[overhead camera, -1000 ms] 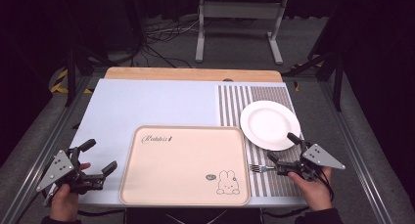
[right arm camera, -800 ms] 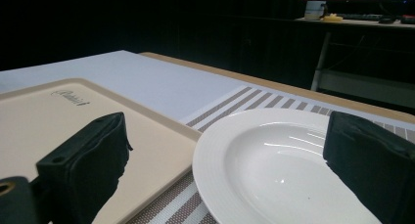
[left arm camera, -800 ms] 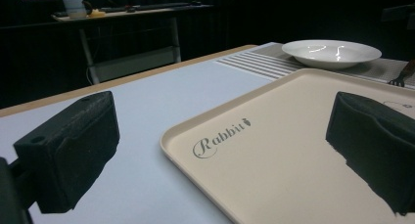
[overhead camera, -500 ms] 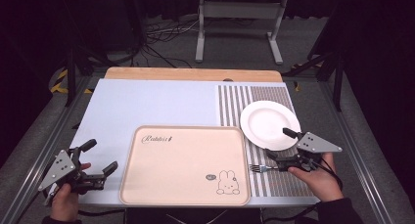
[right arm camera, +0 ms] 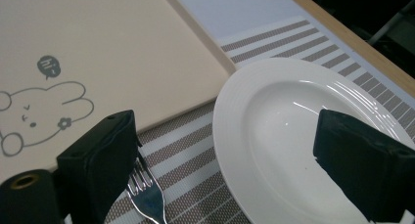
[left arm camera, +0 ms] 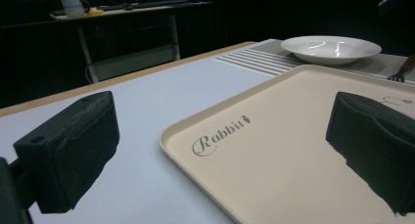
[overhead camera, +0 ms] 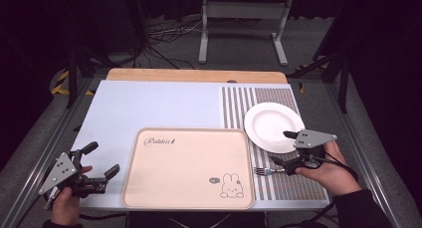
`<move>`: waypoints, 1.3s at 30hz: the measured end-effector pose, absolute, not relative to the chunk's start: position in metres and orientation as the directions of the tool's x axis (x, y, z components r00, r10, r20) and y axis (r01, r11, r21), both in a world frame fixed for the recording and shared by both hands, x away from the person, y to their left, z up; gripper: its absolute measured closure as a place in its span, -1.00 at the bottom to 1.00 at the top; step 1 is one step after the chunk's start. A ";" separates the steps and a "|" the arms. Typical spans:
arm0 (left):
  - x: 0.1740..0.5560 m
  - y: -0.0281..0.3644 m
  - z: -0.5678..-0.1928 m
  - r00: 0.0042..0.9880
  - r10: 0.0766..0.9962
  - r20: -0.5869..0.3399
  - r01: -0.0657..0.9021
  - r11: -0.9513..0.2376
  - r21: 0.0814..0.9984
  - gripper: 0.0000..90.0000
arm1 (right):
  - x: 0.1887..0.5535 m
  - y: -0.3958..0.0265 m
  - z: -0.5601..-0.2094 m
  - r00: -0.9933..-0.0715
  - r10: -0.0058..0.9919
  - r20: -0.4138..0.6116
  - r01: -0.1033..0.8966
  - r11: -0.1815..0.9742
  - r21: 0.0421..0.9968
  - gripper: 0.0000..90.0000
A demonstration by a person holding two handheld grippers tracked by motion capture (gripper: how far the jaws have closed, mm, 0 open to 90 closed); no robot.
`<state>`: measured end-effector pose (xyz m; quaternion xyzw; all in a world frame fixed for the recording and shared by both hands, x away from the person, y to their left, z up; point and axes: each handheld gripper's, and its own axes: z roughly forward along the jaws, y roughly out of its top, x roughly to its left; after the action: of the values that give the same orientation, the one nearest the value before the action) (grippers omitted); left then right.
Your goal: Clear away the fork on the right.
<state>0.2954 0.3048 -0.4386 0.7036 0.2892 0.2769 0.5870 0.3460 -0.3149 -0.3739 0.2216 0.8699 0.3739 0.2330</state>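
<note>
Steel fork (overhead camera: 263, 171) is lying on the striped mat (overhead camera: 291, 180), tines pointing left at the tray (overhead camera: 189, 168), right under the spread right gripper (overhead camera: 284, 149), which is sitting way nearer than the left.

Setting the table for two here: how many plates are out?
1: a white plate on the striped mat, right of the tray, beside the right gripper.

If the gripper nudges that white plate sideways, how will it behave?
The white plate looks glazed and rigid, so probably slippery and breakable. It lies flat on the striped mat; it would likely slide, not tip. The woven-looking mat may add drag.
</note>
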 end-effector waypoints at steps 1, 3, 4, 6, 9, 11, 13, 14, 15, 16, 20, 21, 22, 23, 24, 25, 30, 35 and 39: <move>0.295 0.305 -0.439 0.679 0.732 0.051 0.082 -0.144 0.986 -1.00 | 0.346 -0.315 -0.373 -0.797 0.554 -0.239 0.216 0.632 0.744 -0.76; 0.295 0.305 -0.438 0.681 0.730 0.050 0.082 -0.144 0.986 -1.00 | 0.348 -0.314 -0.371 -0.811 0.534 -0.240 0.222 0.659 0.719 -0.76; 0.295 0.305 -0.438 0.680 0.731 0.050 0.079 -0.141 0.987 -1.00 | 0.349 -0.314 -0.370 -0.818 0.524 -0.238 0.221 0.667 0.711 -0.76; 0.295 0.305 -0.438 0.680 0.731 0.050 0.079 -0.141 0.987 -1.00 | 0.350 -0.313 -0.368 -0.829 0.507 -0.236 0.219 0.683 0.697 -0.76; 0.295 0.305 -0.438 0.679 0.733 0.050 0.080 -0.142 0.987 -1.00 | 0.351 -0.311 -0.367 -0.846 0.474 -0.243 0.210 0.716 0.666 -0.73; 0.295 0.305 -0.438 0.679 0.732 0.052 0.078 -0.143 0.987 -1.00 | 0.354 -0.310 -0.365 -0.858 0.446 -0.254 0.210 0.757 0.618 -0.72; 0.295 0.305 -0.438 0.679 0.732 0.051 0.079 -0.142 0.987 -1.00 | 0.355 -0.309 -0.364 -0.863 0.435 -0.257 0.208 0.770 0.603 -0.72; 0.295 0.305 -0.438 0.679 0.732 0.052 0.078 -0.143 0.987 -1.00 | 0.355 -0.308 -0.364 -0.869 0.426 -0.251 0.212 0.780 0.588 -0.70; 0.295 0.305 -0.438 0.679 0.732 0.052 0.079 -0.143 0.987 -1.00 | 0.356 -0.308 -0.364 -0.873 0.419 -0.251 0.216 0.792 0.571 -0.70; 0.295 0.305 -0.438 0.680 0.732 0.052 0.078 -0.143 0.987 -1.00 | 0.356 -0.308 -0.364 -0.876 0.415 -0.247 0.220 0.798 0.561 -0.70; 0.295 0.305 -0.438 0.678 0.733 0.051 0.079 -0.142 0.987 -1.00 | 0.358 -0.305 -0.367 -0.902 0.361 -0.238 0.204 0.841 0.502 -0.65; 0.295 0.305 -0.438 0.678 0.733 0.052 0.078 -0.142 0.987 -1.00 | 0.358 -0.305 -0.367 -0.907 0.356 -0.224 0.210 0.845 0.492 -0.63; 0.295 0.305 -0.438 0.678 0.733 0.052 0.078 -0.143 0.987 -1.00 | 0.358 -0.304 -0.368 -0.909 0.352 -0.223 0.210 0.849 0.485 -0.64; 0.295 0.305 -0.438 0.678 0.733 0.052 0.078 -0.142 0.987 -1.00 | 0.359 -0.304 -0.368 -0.913 0.338 -0.228 0.199 0.858 0.474 -0.64; 0.295 0.305 -0.438 0.678 0.734 0.052 0.078 -0.143 0.987 -1.00 | 0.359 -0.303 -0.369 -0.916 0.331 -0.228 0.196 0.863 0.466 -0.64; 0.295 0.305 -0.438 0.678 0.733 0.052 0.078 -0.143 0.987 -1.00 | 0.360 -0.303 -0.370 -0.920 0.316 -0.232 0.184 0.871 0.455 -0.64; 0.295 0.305 -0.438 0.678 0.733 0.053 0.079 -0.145 0.986 -1.00 | 0.362 -0.302 -0.372 -0.938 0.270 -0.216 0.157 0.890 0.428 -0.59; 0.295 0.304 -0.438 0.679 0.732 0.057 0.076 -0.147 0.986 -1.00 | 0.364 -0.300 -0.375 -0.946 0.247 -0.209 0.149 0.907 0.395 -0.59; 0.295 0.305 -0.438 0.680 0.731 0.059 0.075 -0.150 0.986 -1.00 | 0.364 -0.299 -0.378 -0.953 0.229 -0.201 0.145 0.921 0.362 -0.57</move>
<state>0.2950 0.3047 -0.4378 0.7047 0.2861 0.2796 0.5860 0.3638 -0.2993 -0.3780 0.0961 0.9726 0.1740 0.1204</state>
